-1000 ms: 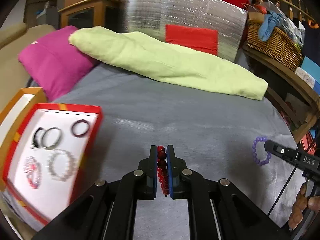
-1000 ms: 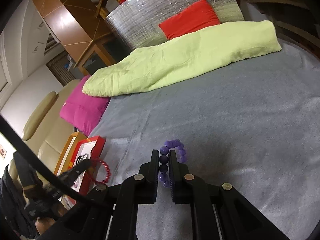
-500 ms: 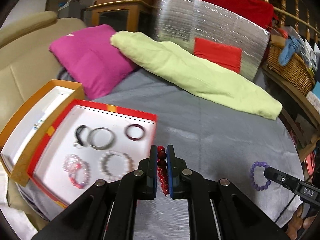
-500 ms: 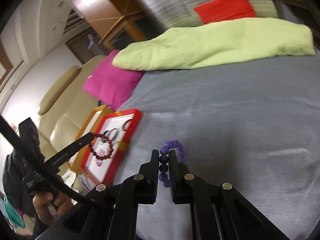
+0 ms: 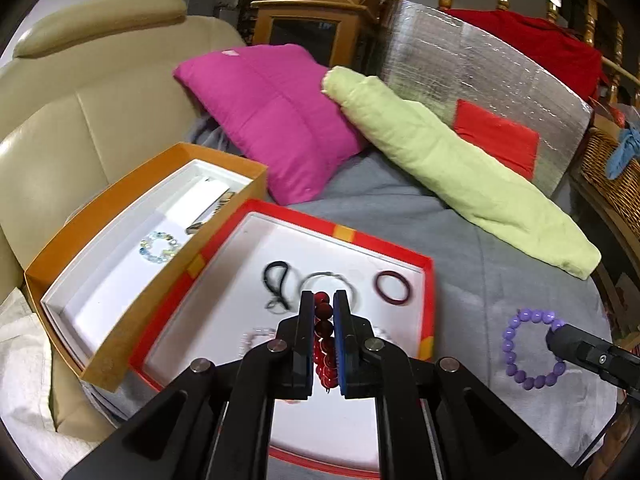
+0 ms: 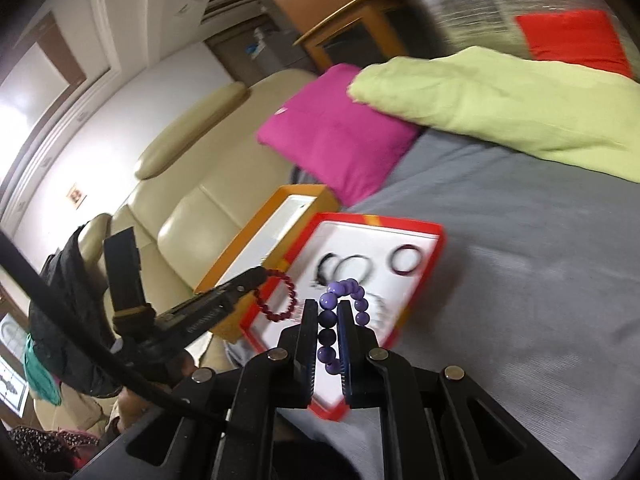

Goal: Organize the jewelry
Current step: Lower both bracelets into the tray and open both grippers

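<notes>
Left wrist view: left tool (image 5: 323, 308) clamped the red bracelet (image 5: 323, 322) over the red tray (image 5: 428, 280); right tool (image 6: 328, 312) clamped the purple bracelet (image 6: 352, 292). Next, probably lowering and releasing.

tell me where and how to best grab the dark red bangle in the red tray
Take the dark red bangle across its band on the side toward the tray's open middle, coming from above. It lies flat near the far right corner, clear of the other pieces, so one finger can probably drop inside the ring.
</notes>
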A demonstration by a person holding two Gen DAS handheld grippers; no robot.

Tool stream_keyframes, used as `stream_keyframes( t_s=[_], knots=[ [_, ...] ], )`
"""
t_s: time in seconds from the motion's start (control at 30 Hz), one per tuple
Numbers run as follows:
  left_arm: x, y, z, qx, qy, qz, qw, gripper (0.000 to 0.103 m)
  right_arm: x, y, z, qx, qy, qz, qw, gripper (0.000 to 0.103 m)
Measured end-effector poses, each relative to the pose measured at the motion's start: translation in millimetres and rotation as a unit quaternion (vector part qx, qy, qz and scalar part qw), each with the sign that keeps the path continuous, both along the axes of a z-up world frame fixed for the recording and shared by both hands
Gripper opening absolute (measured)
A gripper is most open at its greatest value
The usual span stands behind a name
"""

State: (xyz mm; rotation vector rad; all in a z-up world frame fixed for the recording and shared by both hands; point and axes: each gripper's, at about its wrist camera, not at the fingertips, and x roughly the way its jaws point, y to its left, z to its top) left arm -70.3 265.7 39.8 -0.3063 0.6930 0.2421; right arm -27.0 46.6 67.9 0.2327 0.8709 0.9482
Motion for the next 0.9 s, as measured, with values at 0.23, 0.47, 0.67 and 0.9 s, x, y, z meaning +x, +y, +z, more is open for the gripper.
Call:
stream_keyframes(
  t_s=[0.23, 0.47, 0.67, 0.9],
  knots=[
    [3, 33, -17, -0.031, 0.015, 0.006, 0.9994, 0.009, 18, 55, -19, -0.005, 0.045, 0.027, 0.999, 0.010],
    [15, 57, -35, -0.084, 0.021, -0.006, 0.9962, 0.009, 42, 98, -48, -0.016, 0.089, 0.042, 0.995, 0.010],
    [41, 54, -51, -0.088, 0.040, -0.023, 0.9951, 0.009, 73, 111, -78, -0.046, 0.112, 0.027, 0.992, 0.010],
    [54, 66, -73, -0.058, 0.076, -0.003, 0.9954, 0.009, 99, 103, -96, -0.082, 0.107, -0.003, 0.991, 0.010]
  ],
)
